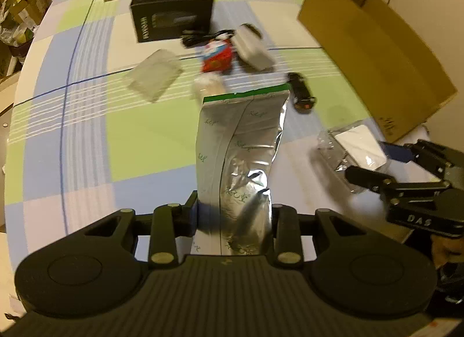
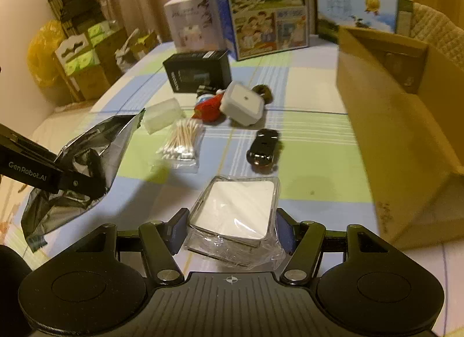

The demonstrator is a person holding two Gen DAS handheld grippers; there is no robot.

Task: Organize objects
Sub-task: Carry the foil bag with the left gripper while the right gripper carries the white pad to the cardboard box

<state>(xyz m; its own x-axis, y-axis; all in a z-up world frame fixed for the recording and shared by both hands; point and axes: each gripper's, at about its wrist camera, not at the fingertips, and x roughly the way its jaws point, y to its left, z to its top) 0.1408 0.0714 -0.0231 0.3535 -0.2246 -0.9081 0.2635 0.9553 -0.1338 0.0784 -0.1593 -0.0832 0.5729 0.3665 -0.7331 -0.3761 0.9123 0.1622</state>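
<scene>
Sitting clamped between the left tool (image 1: 233, 215), the foil pouch (image 1: 240, 145) sticks forward.

On the worktop (image 2: 313, 160) the cotton swabs (image 2: 181, 145) lie left of the toy car (image 2: 262, 147). The carton (image 2: 406, 139) stands at the right; the boxes (image 2: 266, 9) stand behind, along the far edge.

blurred: red packet (image 1: 217, 58) | cut off: cardboard box (image 2: 406, 134), right edge | hidden: box interior
</scene>
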